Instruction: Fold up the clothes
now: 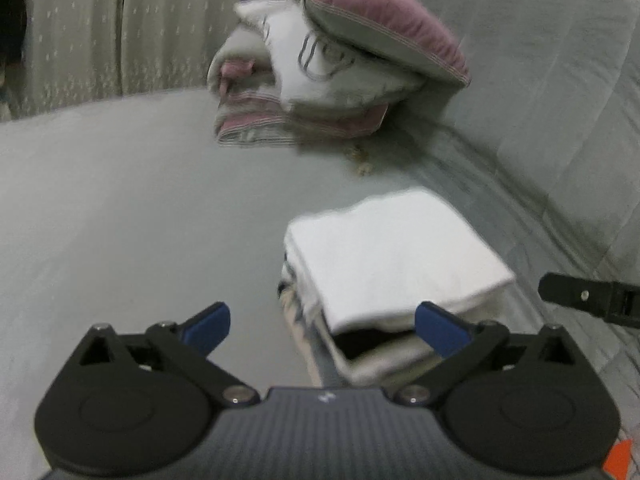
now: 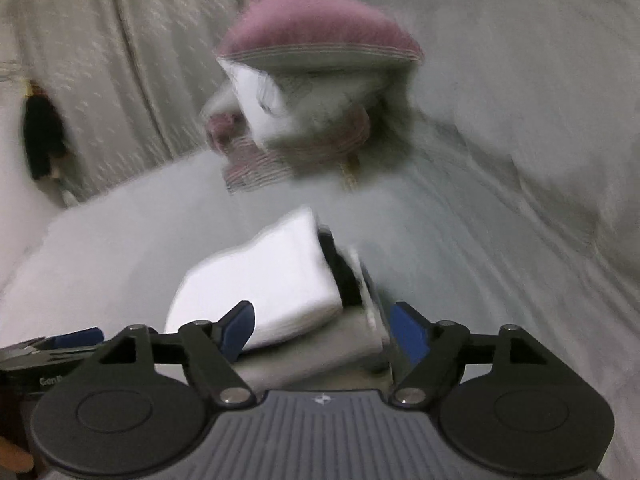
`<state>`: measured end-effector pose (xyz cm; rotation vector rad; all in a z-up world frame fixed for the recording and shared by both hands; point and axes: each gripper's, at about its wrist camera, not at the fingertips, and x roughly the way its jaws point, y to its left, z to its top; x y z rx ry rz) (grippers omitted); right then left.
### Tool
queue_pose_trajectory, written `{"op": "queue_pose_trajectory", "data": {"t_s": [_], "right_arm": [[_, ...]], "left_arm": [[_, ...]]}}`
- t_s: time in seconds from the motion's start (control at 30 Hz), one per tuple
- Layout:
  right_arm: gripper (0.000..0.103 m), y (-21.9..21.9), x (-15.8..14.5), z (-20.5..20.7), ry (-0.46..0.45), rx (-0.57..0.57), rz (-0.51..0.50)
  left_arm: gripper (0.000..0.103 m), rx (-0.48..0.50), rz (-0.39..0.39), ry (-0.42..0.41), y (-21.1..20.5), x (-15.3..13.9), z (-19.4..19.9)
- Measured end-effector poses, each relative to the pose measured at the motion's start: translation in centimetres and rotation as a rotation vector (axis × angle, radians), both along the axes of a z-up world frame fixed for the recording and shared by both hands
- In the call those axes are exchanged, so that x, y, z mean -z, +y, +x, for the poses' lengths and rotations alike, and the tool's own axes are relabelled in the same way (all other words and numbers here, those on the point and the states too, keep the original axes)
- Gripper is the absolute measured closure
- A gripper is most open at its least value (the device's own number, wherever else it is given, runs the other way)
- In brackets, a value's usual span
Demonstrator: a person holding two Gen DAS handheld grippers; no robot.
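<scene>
Folded white garment [image 1: 394, 256] — lay on the grey bed [image 1: 120, 208], topmost of a small stack of folded cloth, a dark opening showing along one side.

Left gripper [image 1: 322, 326] — blue-padded fingers [image 1: 210, 326] spread wide, holding nothing, poised just short of the stack's near edge.

Right gripper [image 2: 322, 328] — fingers likewise apart and empty, close to the same stack from its other side; its black tip showed at the right margin of the left wrist view.

Pillows [image 1: 340, 64] — a pink-and-grey one atop a white one, heaped toward the far edge of the bed, well apart from the stack.

Pale patterned curtain [image 1: 80, 28] — hung behind the bed.
</scene>
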<state>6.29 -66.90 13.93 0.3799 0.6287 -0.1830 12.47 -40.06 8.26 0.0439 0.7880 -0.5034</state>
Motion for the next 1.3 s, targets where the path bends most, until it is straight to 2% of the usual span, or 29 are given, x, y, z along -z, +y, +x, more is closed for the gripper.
{"op": "queue_pose_trajectory", "data": {"t_s": [0.13,0.3,0.43,0.6,0.87,1.3], "right_arm": [[0.026,-0.5,0.1,-0.8,0.087,0.046,0.107],[0.023,-1.2,0.1,-1.8,0.168,0.099,0.213],[0.022,-0.3,-0.7,-2.8,0.184,0.110,0.170],[0.019,0.8,-1.2,-3.4,0.197,0.090,0.193],[0.018,2.5,-2.8,-3.9,0.200,0.064,0.075],[0.014,3.1,-3.5,-4.5,0.200,0.034,0.022]], "left_arm": [[0.000,-0.008,0.024,0.068,0.2,-0.2,-1.0],[0.000,-0.017,0.048,0.074,0.4,-0.9,-2.3],[0.000,-0.020,0.072,0.061,0.2,-1.4,-3.2],[0.000,-0.022,0.076,0.083,0.4,-1.5,-4.0],[0.000,-0.028,0.092,0.104,0.6,-1.5,-4.7],[0.000,-0.017,0.103,0.151,0.0,-1.2,-5.4]]}}
